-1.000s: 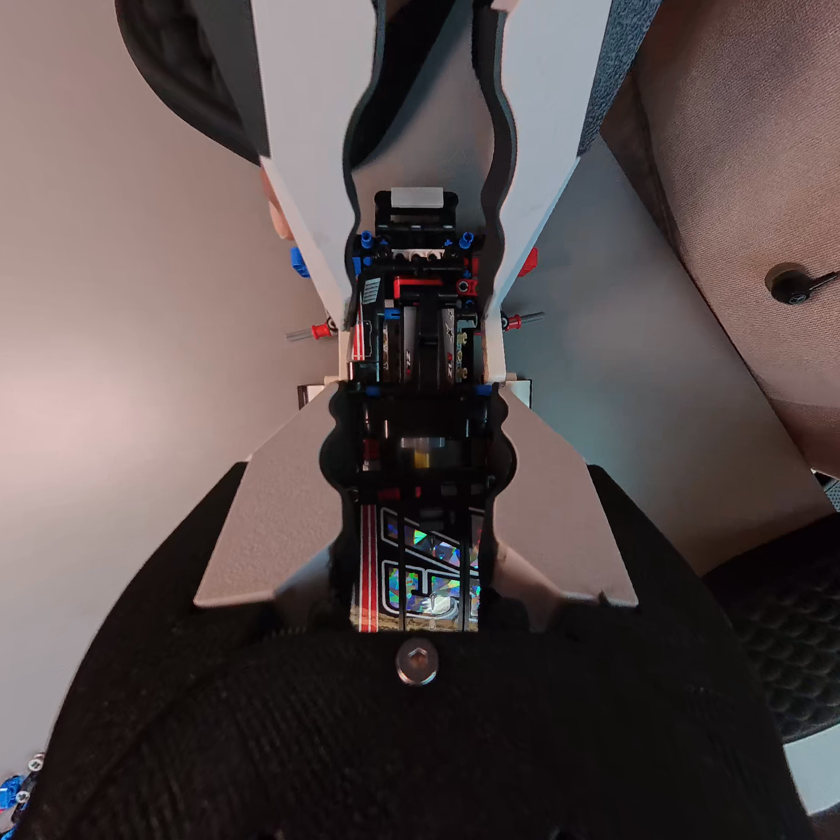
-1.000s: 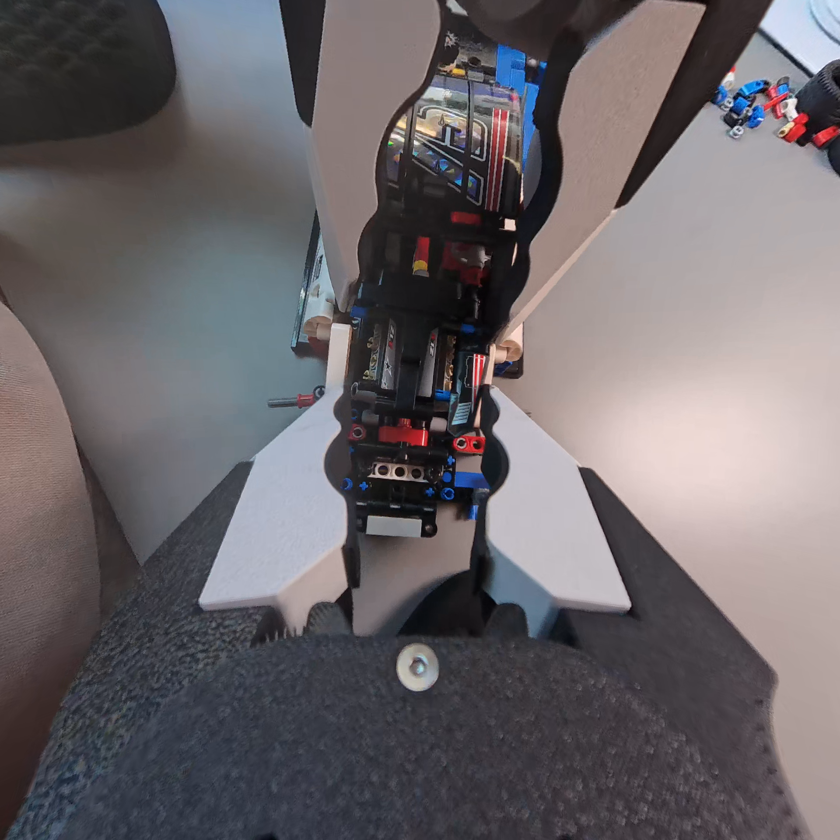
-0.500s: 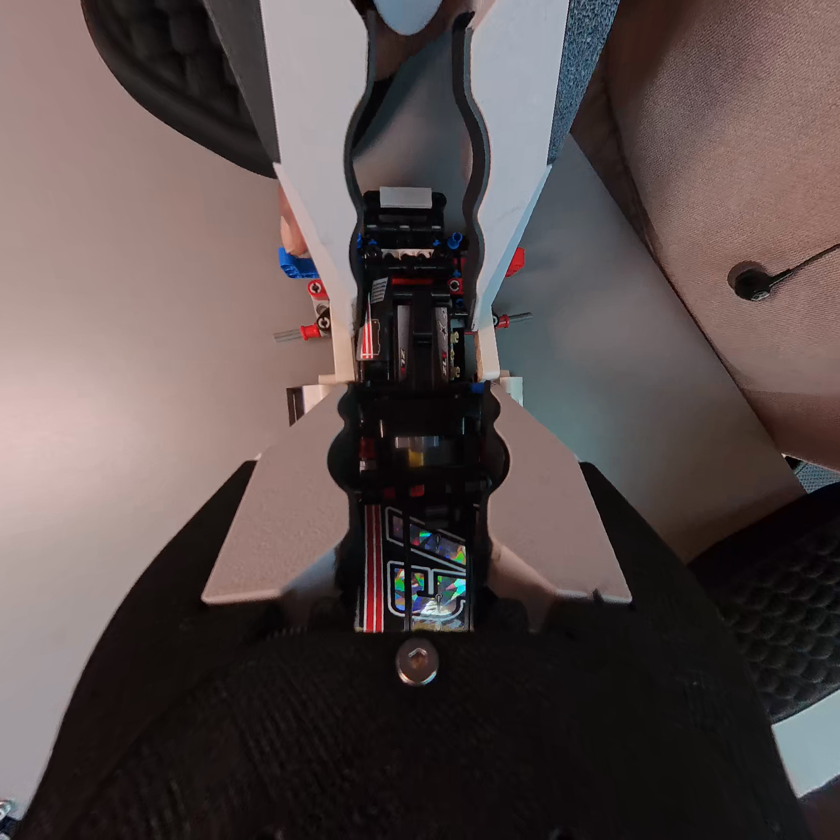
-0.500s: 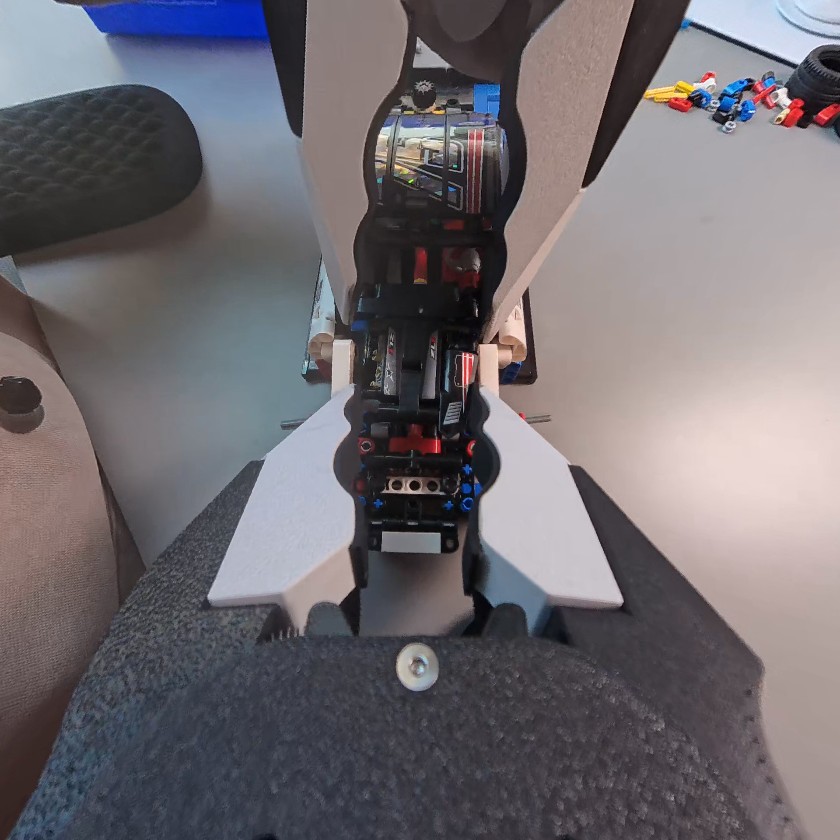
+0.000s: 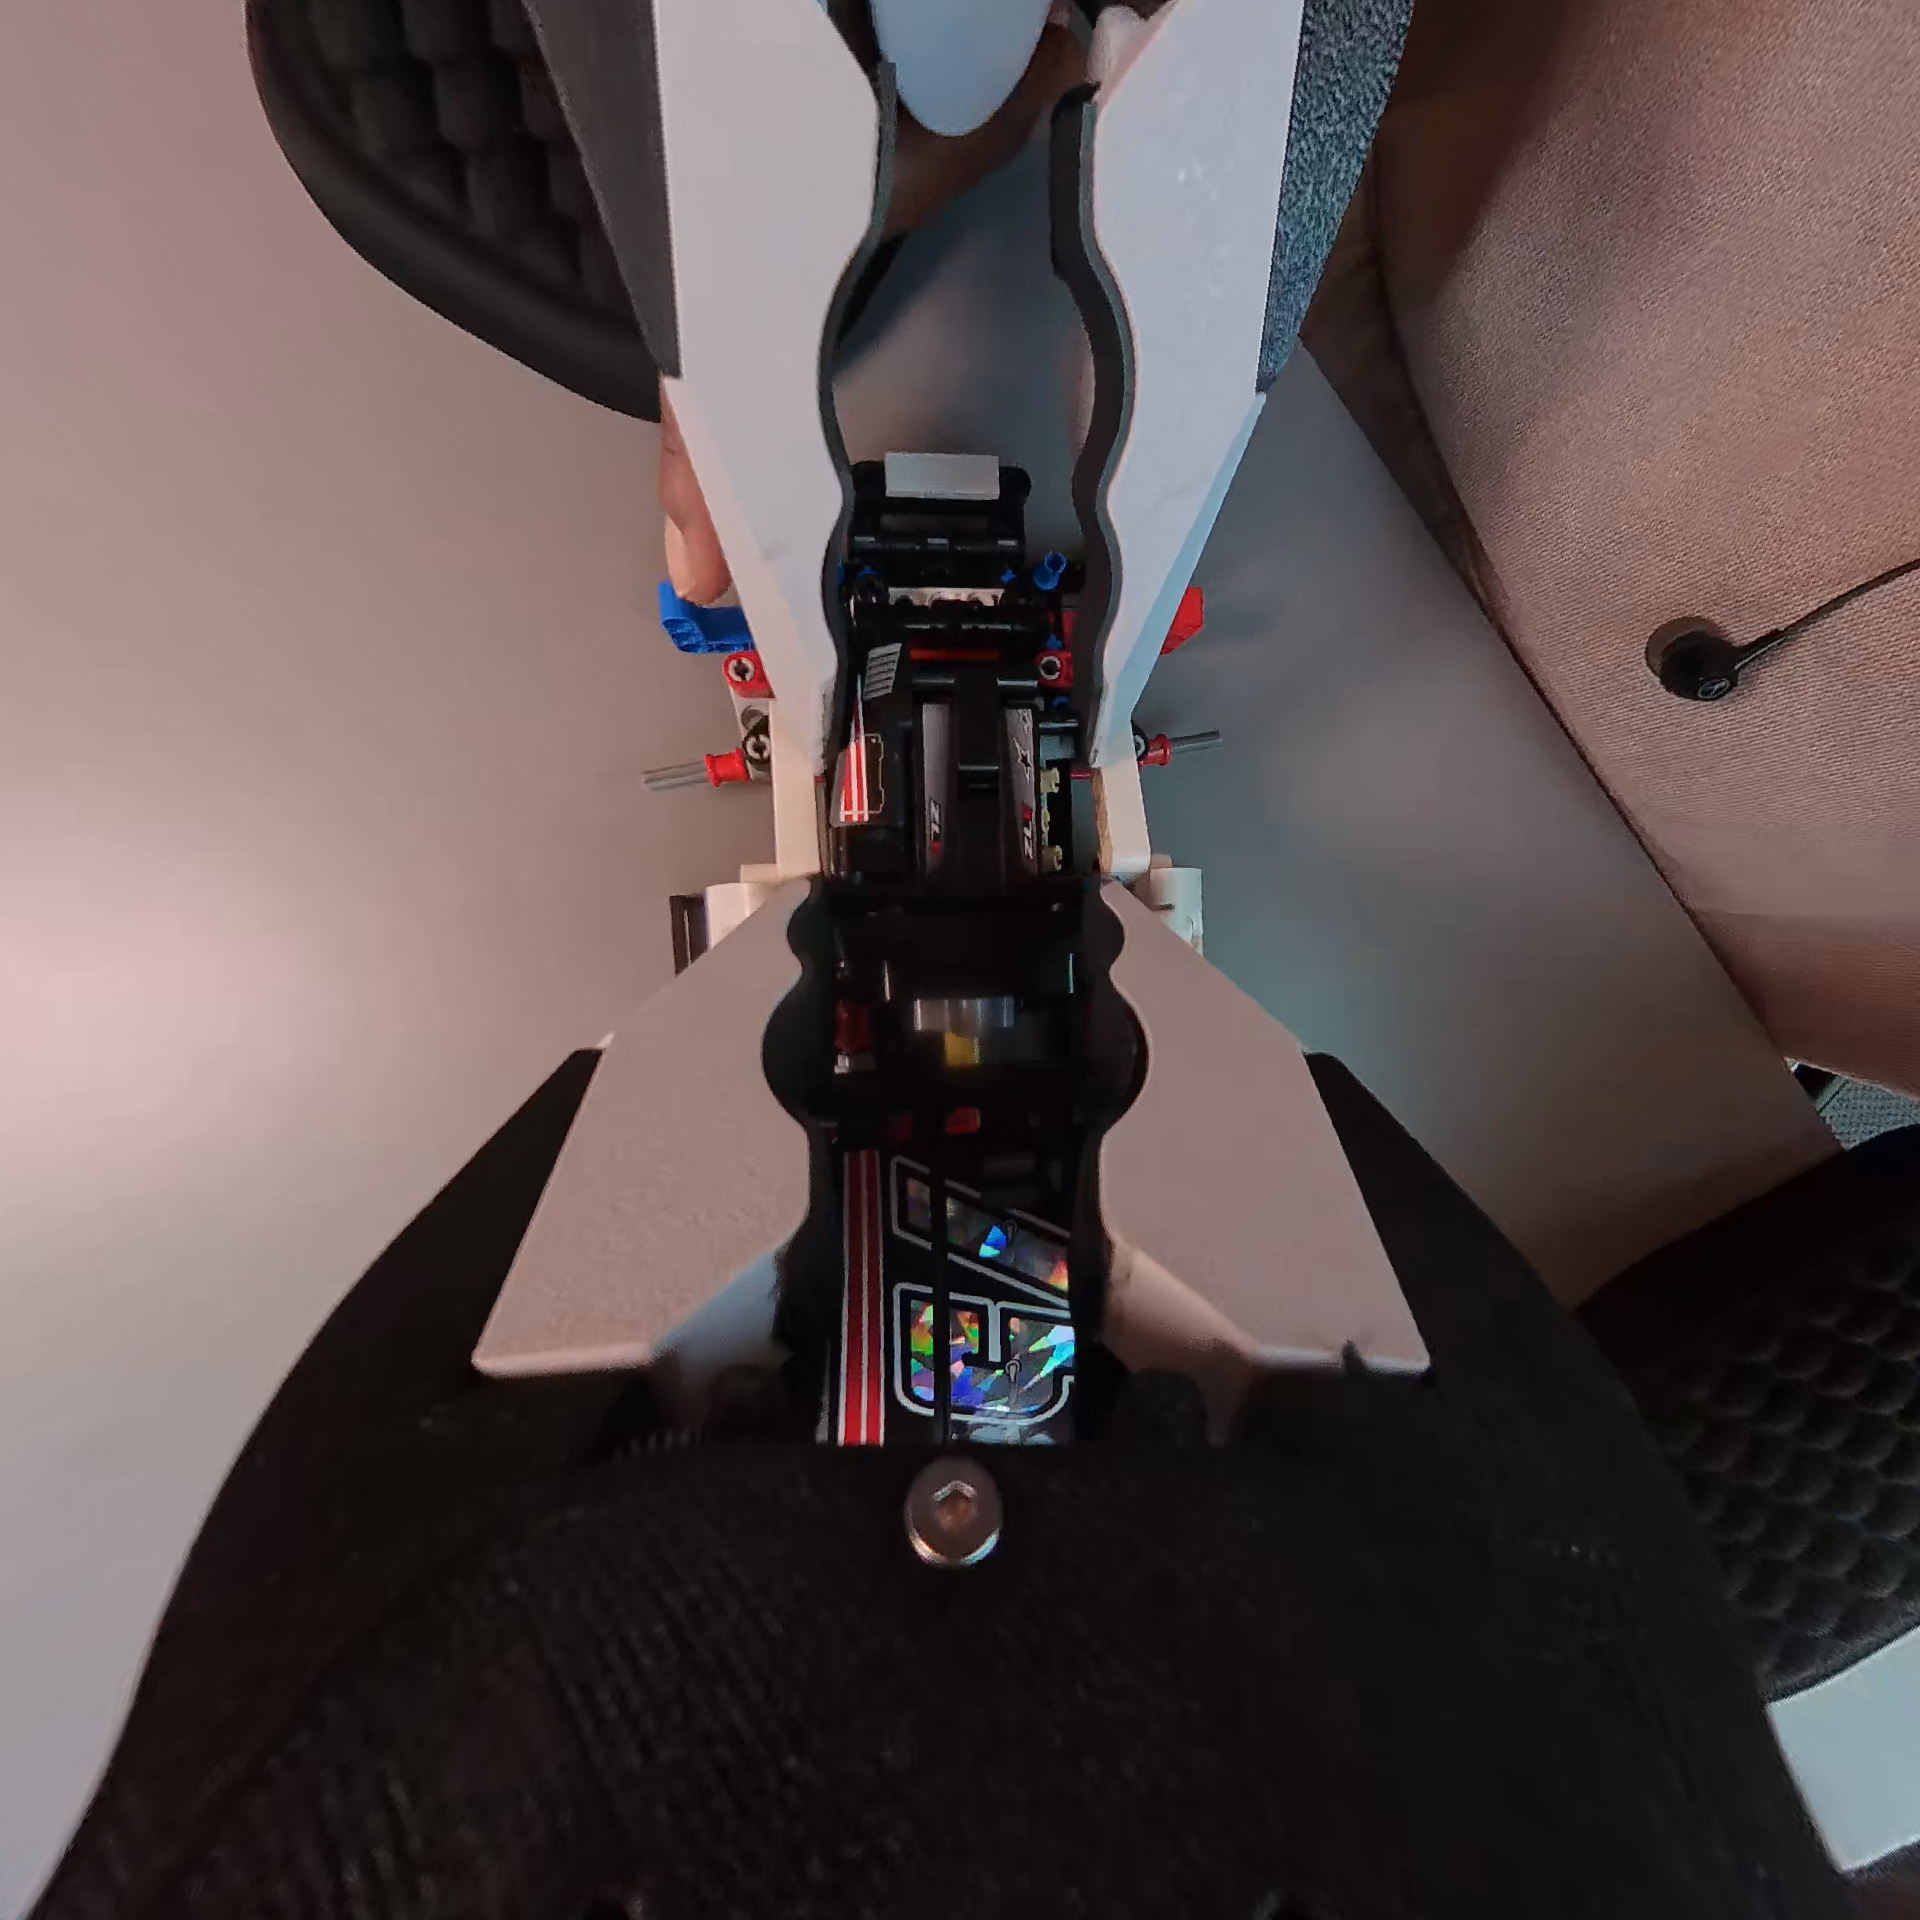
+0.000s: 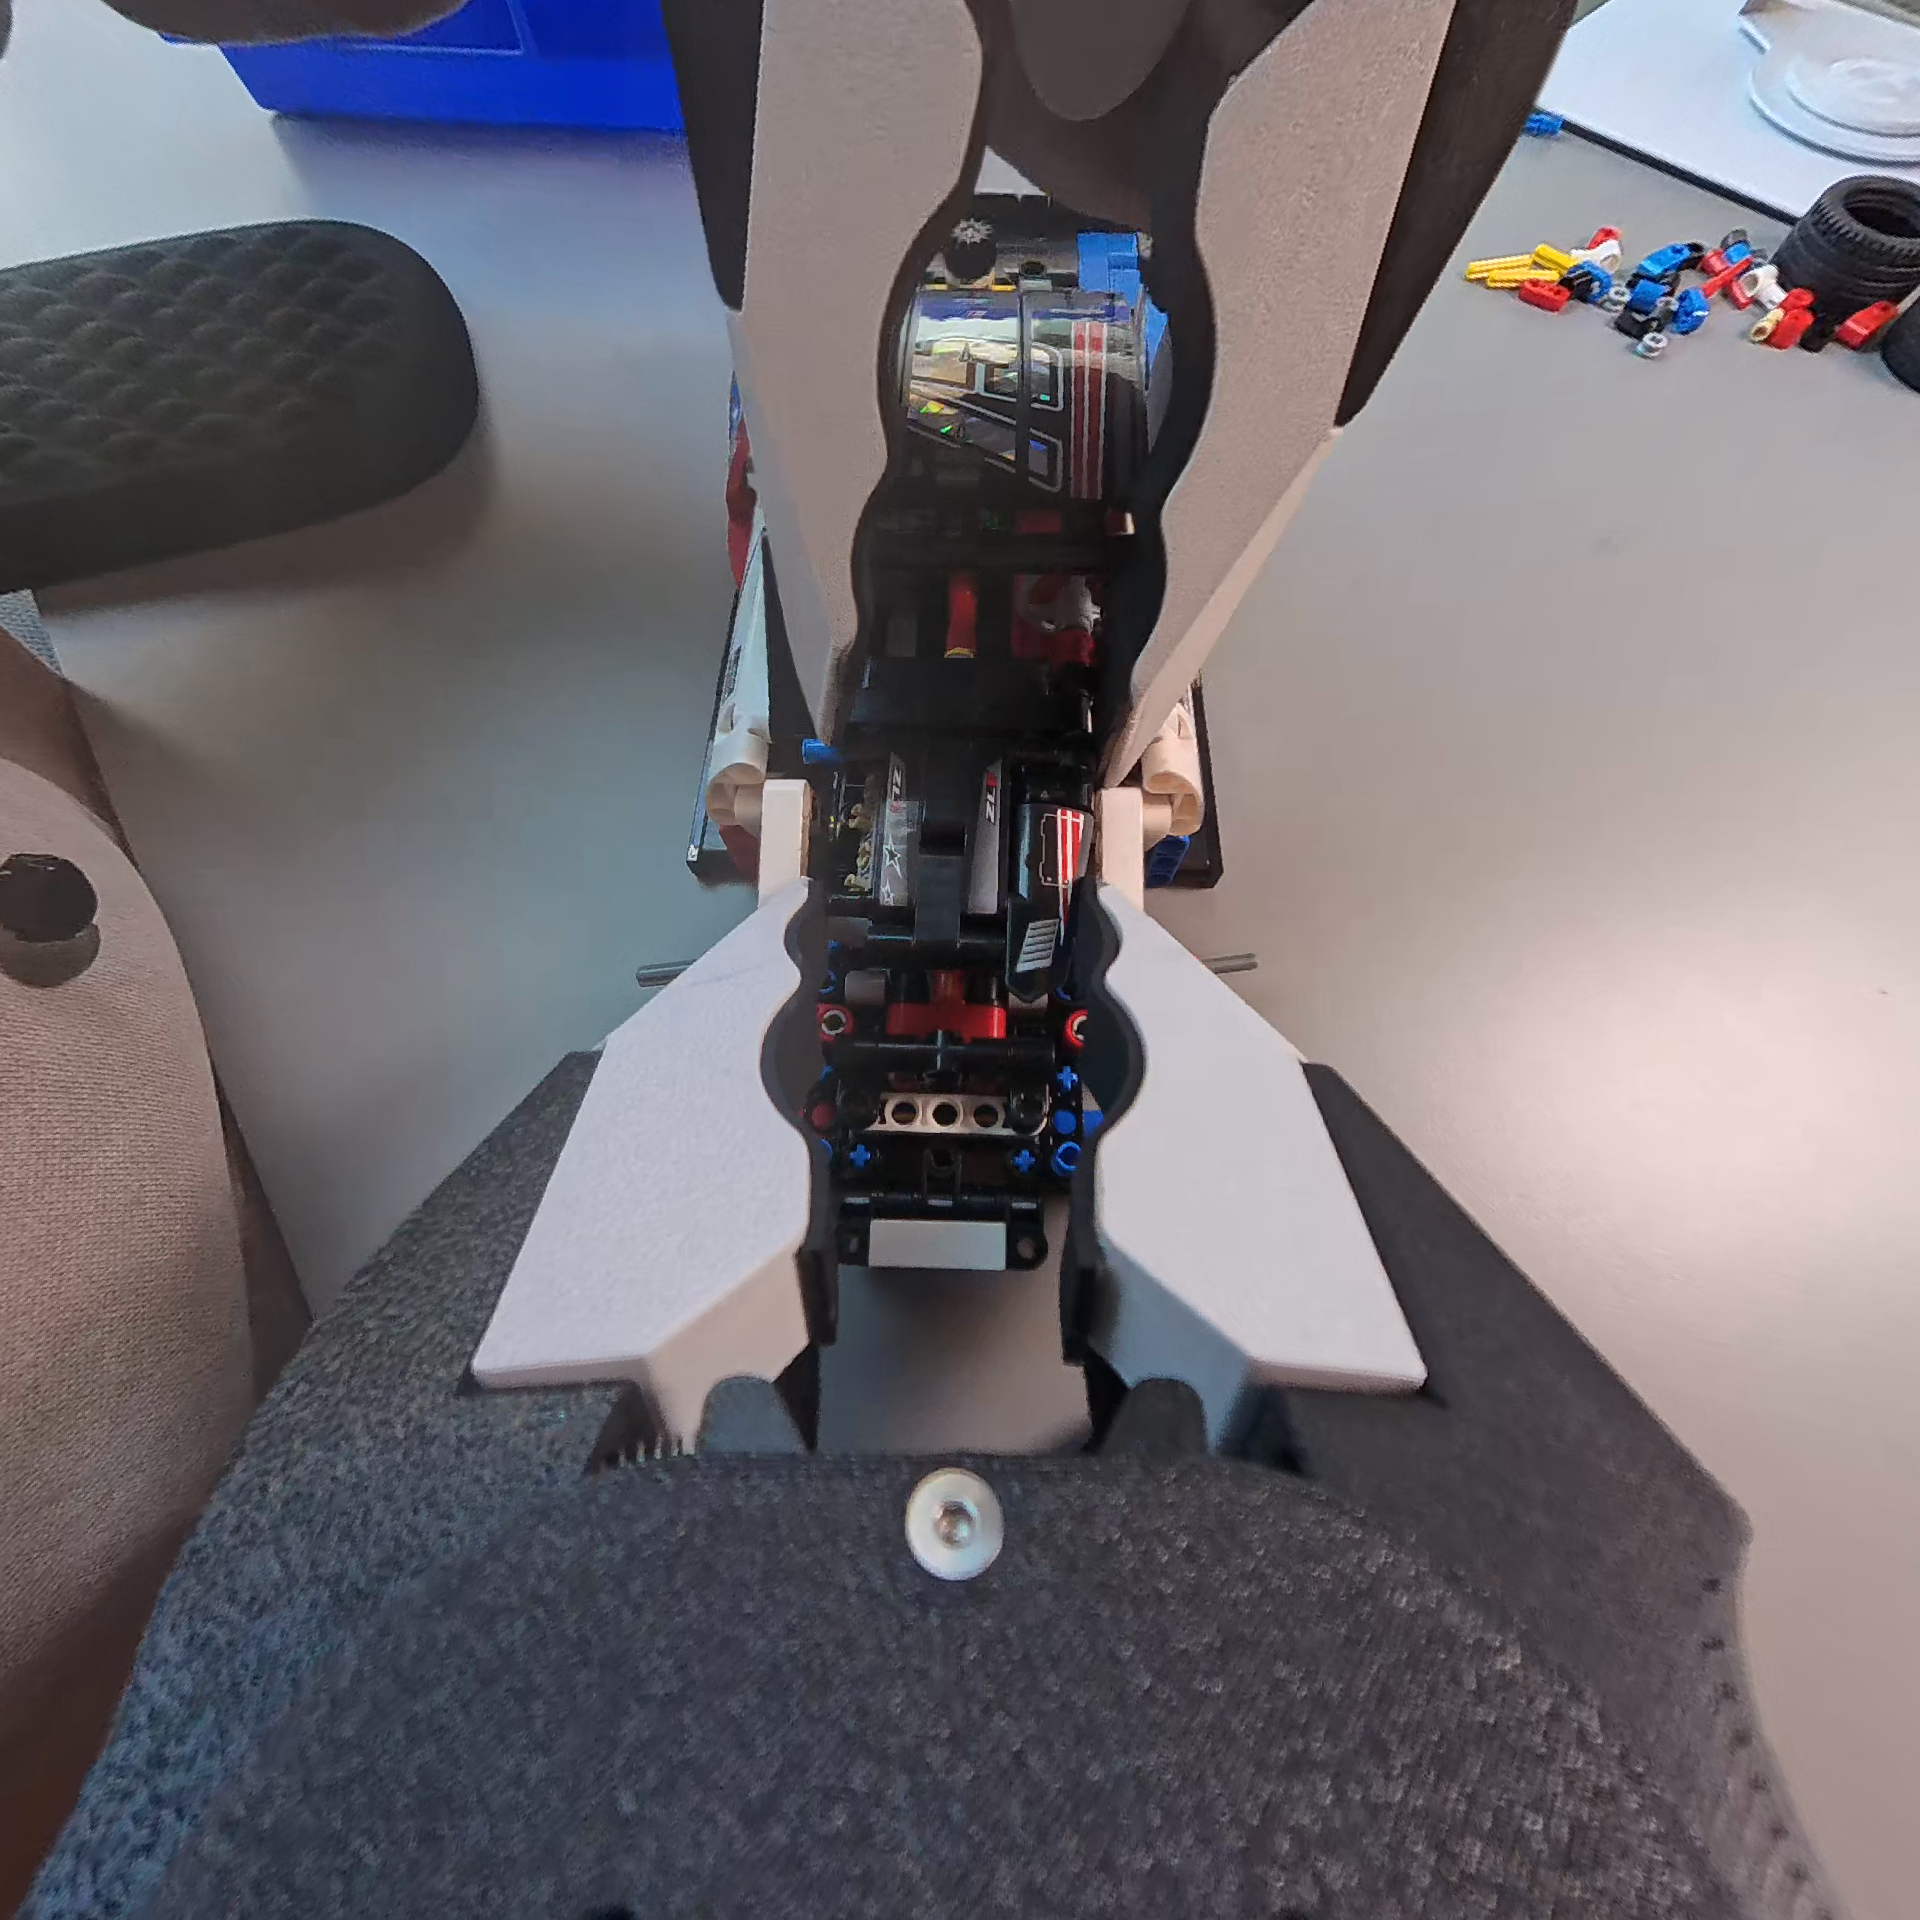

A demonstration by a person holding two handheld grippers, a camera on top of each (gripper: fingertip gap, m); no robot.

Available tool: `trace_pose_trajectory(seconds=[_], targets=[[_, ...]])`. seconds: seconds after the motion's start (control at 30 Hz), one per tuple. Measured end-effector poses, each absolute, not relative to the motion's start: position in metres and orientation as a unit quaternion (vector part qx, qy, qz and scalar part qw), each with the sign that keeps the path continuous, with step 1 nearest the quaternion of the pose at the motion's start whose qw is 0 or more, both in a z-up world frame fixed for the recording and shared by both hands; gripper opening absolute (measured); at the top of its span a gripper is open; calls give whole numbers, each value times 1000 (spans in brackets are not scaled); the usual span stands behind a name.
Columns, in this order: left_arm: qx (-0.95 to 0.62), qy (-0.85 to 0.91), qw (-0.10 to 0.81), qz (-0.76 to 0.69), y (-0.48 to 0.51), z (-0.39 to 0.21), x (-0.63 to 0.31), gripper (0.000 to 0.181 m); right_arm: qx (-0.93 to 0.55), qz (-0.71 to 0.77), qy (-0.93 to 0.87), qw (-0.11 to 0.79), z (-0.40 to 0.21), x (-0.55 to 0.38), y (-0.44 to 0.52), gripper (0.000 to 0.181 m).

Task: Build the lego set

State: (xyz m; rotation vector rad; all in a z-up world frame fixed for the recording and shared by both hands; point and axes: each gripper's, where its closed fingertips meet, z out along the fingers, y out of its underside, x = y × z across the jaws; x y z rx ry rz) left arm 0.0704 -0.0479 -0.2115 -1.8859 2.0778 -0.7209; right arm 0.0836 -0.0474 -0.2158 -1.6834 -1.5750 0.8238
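A: What are you seeing through the left wrist view?

B: I'm holding the left claw (image 5: 956, 914) clamped on the lego car (image 5: 956, 790), its fingers pressing the sides of the car's decorated black end. The right claw (image 5: 961, 727) is facing mine from the car's far end, and bare axles with red bushes (image 5: 722, 767) are sticking out beside the car, so no wheels are fitted there.

A: And the right wrist view?

B: I'm gripping the other end with the right claw (image 6: 951, 914), closed on the chassis where the blue pins and the white beam are showing. The car is hanging above the grey table (image 6: 1558, 831), held between both claws. Beyond the car, to its right, loose pieces (image 6: 1662, 291) and black tyres (image 6: 1860, 244) are lying on the table; a blue bin (image 6: 457, 62) is sitting beyond it to the left.

A: So how far along?

B: I'm judging the body mostly built, with wheels and those small parts remaining.
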Motion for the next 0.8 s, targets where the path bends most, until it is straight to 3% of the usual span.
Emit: trace_pose_trajectory(seconds=[0.23, 0.6, 0.8], targets=[[-653, 706, 151, -228, -45, -204, 66, 64, -645, 313, -606, 344, -214, 83, -48, 50], [-692, 633, 281, -204, -48, -155, 30, 74, -631, 350, -614, 320, -201, 88, -46, 51], [-765, 553, 312, -107, -67, -185, -33, 83, -608, 343, -652, 296, -207, 101, -45, 52]])
